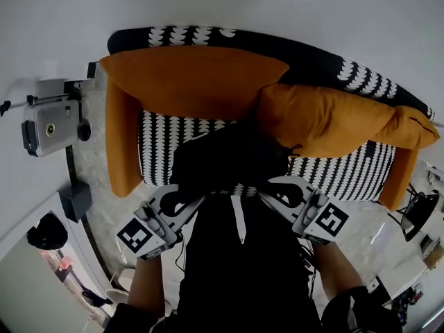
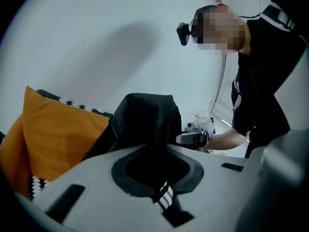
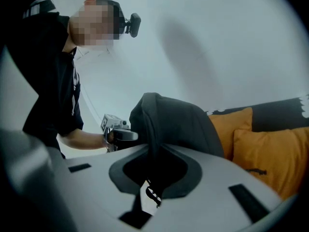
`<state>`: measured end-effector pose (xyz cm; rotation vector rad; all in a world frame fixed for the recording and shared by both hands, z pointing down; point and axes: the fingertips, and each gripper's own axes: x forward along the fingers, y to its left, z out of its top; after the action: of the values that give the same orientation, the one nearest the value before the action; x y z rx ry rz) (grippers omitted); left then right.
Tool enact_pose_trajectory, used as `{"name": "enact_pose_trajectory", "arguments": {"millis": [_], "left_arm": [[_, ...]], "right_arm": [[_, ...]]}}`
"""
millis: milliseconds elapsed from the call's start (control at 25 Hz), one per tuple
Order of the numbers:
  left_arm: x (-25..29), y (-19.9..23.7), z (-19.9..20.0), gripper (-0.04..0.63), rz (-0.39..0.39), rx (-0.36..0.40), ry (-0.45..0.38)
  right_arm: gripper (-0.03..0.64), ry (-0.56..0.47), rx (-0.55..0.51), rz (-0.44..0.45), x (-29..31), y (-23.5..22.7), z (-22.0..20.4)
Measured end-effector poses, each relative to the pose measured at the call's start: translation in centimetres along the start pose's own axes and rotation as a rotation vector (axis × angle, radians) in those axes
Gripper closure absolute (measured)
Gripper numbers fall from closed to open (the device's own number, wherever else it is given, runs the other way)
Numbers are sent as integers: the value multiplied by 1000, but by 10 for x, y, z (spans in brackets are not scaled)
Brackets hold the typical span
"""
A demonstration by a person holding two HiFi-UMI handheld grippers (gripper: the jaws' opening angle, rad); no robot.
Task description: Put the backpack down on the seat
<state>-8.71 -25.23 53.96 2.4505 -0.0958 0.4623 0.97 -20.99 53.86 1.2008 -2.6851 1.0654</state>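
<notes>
Clamping backpack (image 1: 229,161) fabric in left tongs (image 1: 187,201) and right tongs (image 1: 272,191), over seat (image 1: 347,175) front edge; probably handling soft, saggy, lightish; gripping top folds looking safest.

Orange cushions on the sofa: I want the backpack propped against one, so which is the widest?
The left cushion in the head view, spread along the backrest; the right cushion beside it is clearly narrower.
</notes>
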Motion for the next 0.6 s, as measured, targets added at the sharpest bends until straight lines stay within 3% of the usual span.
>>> {"name": "enact_pose_trajectory", "arguments": {"millis": [600], "left_arm": [[31,47,-22,549,-5,23,24]], "right_arm": [[568,3,-6,38,19,-37,-28]]}}
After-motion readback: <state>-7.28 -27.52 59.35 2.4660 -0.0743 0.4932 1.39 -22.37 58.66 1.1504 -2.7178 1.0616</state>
